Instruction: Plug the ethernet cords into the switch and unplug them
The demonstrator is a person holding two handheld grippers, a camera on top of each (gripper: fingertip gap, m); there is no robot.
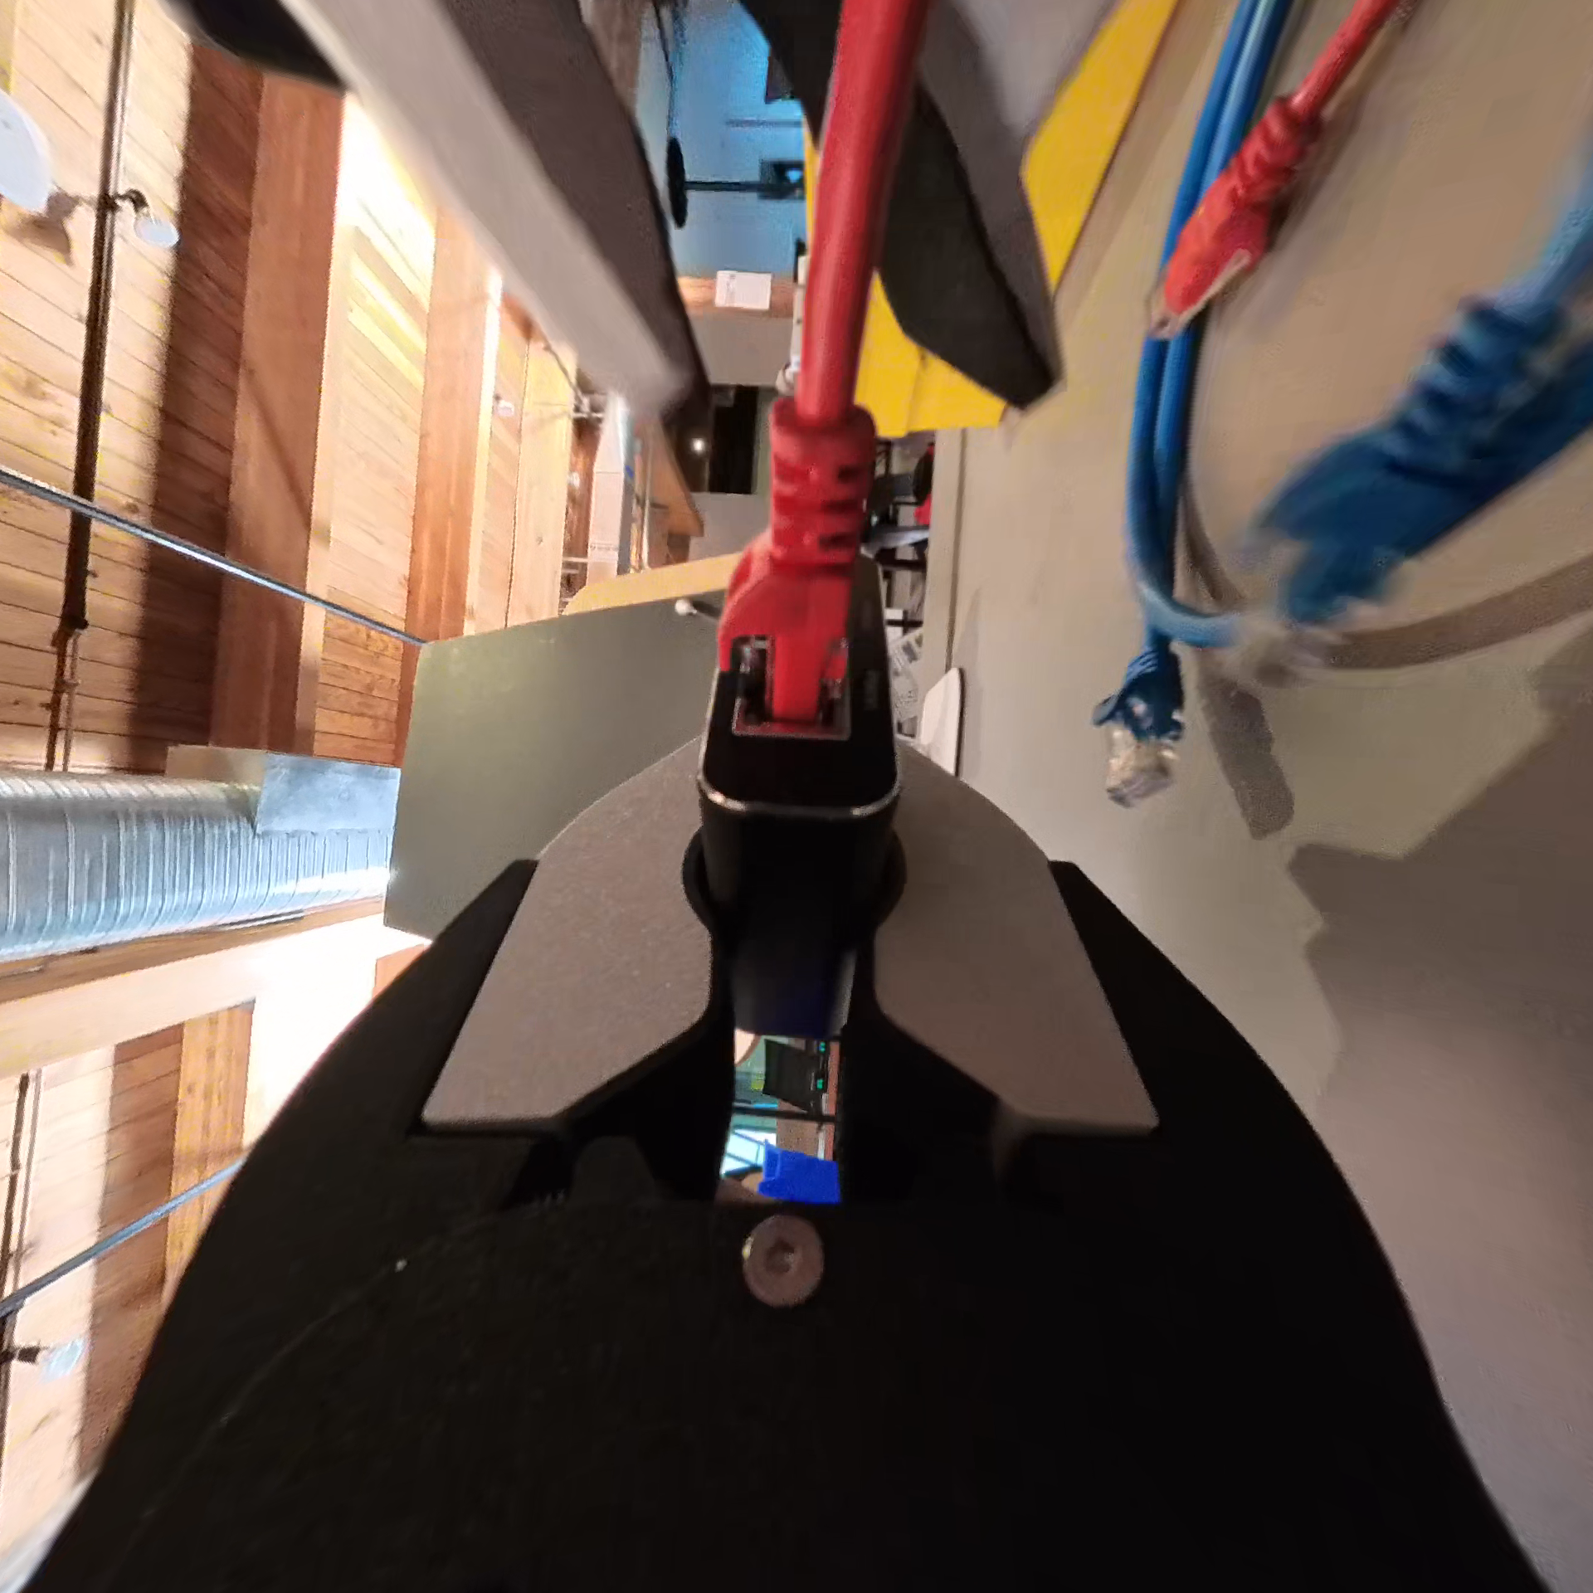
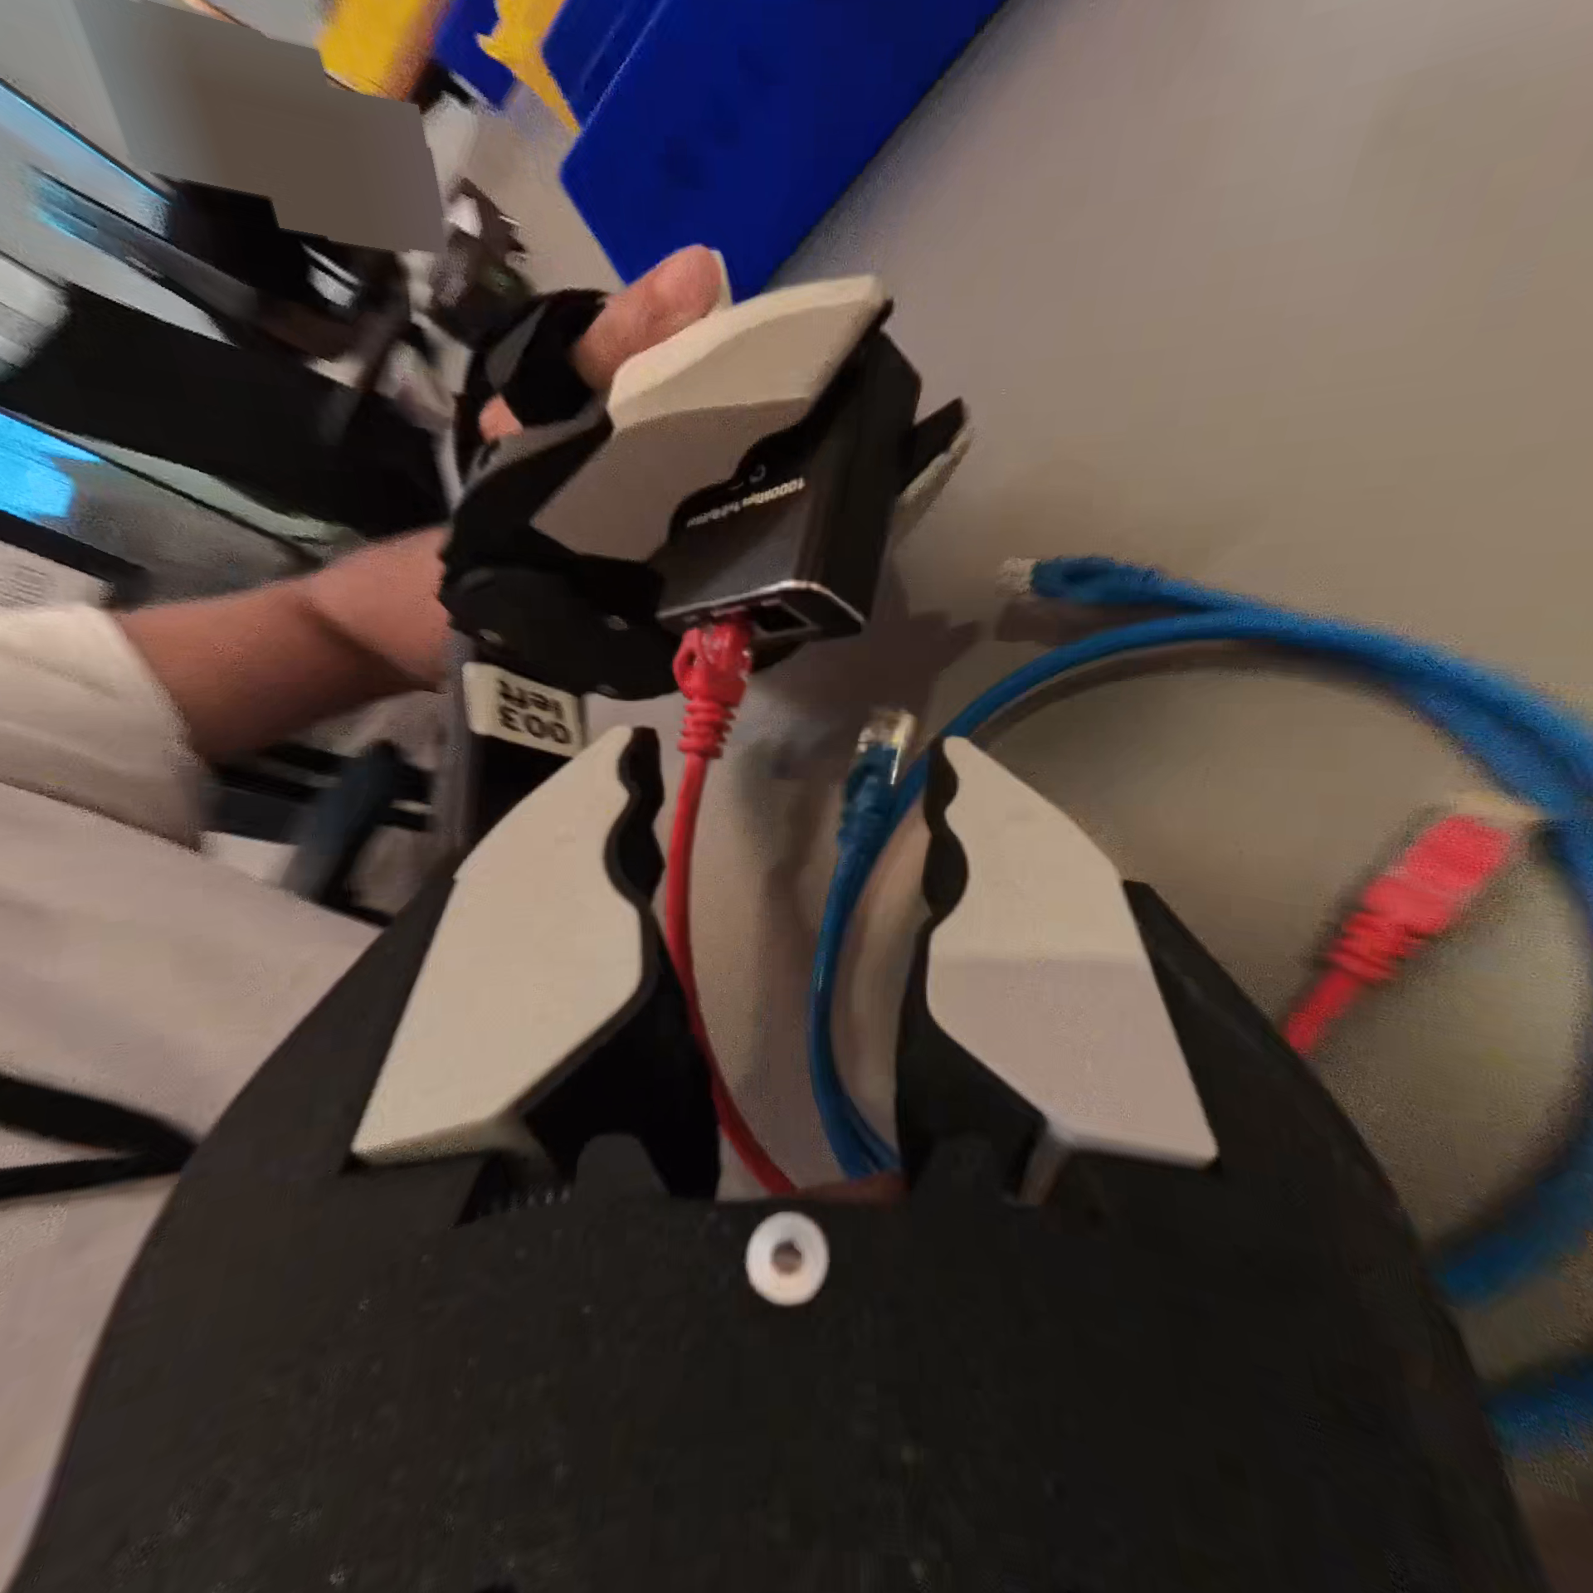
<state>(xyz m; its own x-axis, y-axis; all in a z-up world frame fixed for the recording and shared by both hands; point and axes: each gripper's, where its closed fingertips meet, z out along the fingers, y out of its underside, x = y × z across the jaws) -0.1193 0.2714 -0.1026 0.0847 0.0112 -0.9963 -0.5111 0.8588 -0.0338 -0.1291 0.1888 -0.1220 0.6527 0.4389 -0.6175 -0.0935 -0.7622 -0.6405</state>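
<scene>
Left gripper (image 1: 797,871) clamps black switch (image 1: 797,776), red cord (image 1: 806,534) plugged in; right gripper (image 2: 789,759) spread wide, lower centre, blue cord (image 2: 871,802) between its fingers

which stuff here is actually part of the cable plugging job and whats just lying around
Part of the job:
switch, clamped in the left gripper
red cord, plugged into the switch
blue cord, loose plug
right gripper, open

Lying about:
blue bin
yellow bin

A grey table (image 2: 1250,345) carries loose blue cords (image 2: 1293,638), a red plug (image 2: 1414,896) and blue bins (image 2: 759,129).
</scene>
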